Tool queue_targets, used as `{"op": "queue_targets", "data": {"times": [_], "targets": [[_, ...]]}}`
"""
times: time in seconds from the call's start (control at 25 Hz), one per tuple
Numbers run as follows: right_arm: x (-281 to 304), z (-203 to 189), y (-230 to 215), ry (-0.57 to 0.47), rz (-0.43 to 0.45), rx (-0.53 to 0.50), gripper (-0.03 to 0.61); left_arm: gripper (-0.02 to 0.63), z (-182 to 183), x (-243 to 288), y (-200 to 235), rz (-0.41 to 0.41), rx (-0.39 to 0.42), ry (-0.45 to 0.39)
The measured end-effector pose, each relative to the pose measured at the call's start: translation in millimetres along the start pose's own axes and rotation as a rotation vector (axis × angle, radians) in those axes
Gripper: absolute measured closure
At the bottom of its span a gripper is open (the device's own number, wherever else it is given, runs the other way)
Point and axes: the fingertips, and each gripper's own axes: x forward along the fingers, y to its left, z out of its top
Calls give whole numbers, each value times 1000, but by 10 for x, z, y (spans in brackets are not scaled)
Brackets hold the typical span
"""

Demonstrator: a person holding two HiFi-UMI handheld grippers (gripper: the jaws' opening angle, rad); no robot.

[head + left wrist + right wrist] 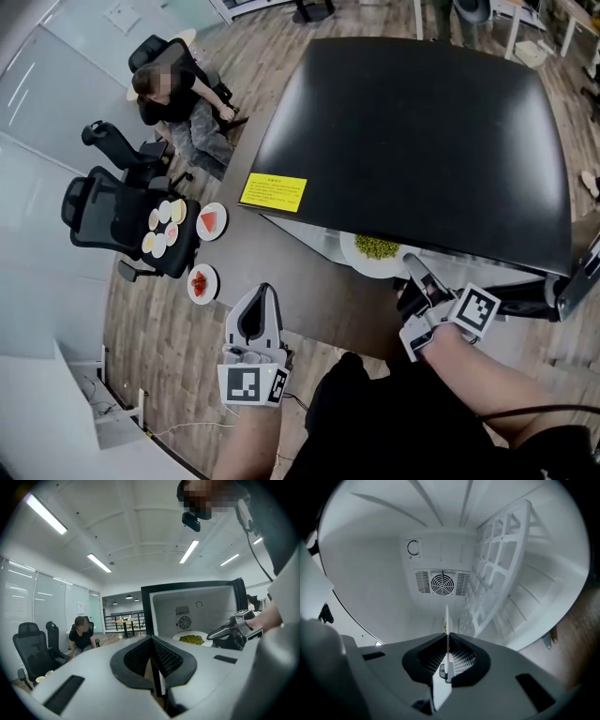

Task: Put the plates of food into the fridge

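Two jaws of the right gripper [446, 639] were closed on the rim of a white plate [446, 618], which was seen edge-on as a thin upright line in that gripper's view. The rim was likely pinched so that the plate could be carried flat without its heap of green food being touched. Beyond the jaws, the white inside of the fridge [370, 573] was shown, with a round fan [442, 584] on the back wall and a wire rack [501, 564] leaned against the right wall. The space below was thereby left free for the plate.

In the head view, the right gripper [412, 272] and plate [361, 265] were placed at the open front of the black-topped fridge [412, 131], just at the threshold. The plate was judged to be partway in and not yet set down.

The left gripper [262, 292] was held closed and empty, off to the left, probably to be kept clear.

Well apart, a watermelon plate [212, 221] and a red-food plate [202, 282] lay on the floor, and a third plate [164, 228] was rested on a chair [103, 216]. A person [178, 103] was crouched nearby.
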Motion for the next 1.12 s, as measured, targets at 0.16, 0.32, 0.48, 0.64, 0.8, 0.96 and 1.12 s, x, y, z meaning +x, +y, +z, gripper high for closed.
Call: {"op": "queue_targets", "data": {"times": [0.16,0.32,0.48,0.64,0.8,0.96,1.12], "targets": [[71,26,37,-30,2,-11,557,607,-27,88,64,-28,3,-8],[134,48,15,-83,-22,-15,557,607,-41,217,197,-69,0,-24],[165,59,7,-139,-35,-24,557,607,-38,330,316,-117,5,-42],[230,56,6,-188,-52,-38,557,607,-23,469,442,-162,1,-55],[302,31,15,-228,-68,-52,557,607,-3,564,511,-212,4,-68],[362,-3,32,-272,-87,-53,557,607,37,674,607,-255,-1,-82],[467,-69,-2,-309,-109,-42,557,607,36,781,751,-282,-9,-100]]}}
